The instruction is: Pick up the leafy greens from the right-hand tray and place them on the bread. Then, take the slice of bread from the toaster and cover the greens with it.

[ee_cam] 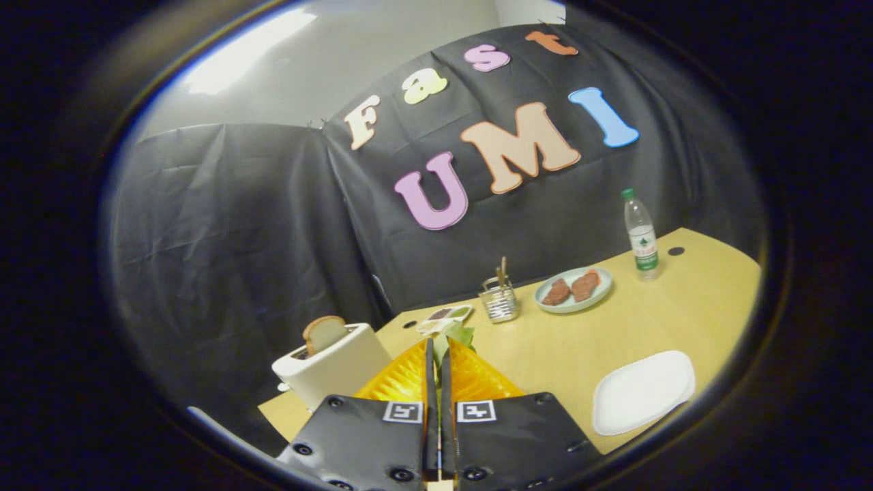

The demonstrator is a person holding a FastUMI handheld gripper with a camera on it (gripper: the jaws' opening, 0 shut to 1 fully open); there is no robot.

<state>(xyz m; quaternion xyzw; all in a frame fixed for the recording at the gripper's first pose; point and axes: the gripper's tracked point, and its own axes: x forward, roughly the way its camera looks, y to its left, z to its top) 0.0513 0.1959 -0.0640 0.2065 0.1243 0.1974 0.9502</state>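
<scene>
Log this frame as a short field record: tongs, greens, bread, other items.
tongs: nearly closed, a green leaf pinched between the tips
greens: poking out past the tips, lifted above the table
toaster: just beside the fingers, bread slice sticking out of its slot
white plate: bare
round plate: two reddish pieces
also: bottle, wire holder, small tray

Wooden counter [545, 354] carries toaster [334, 365] at 9 o'clock, white tray [642, 391] at 3, plate [573, 289], bottle [641, 235], caddy [499, 300] toward 12
</scene>
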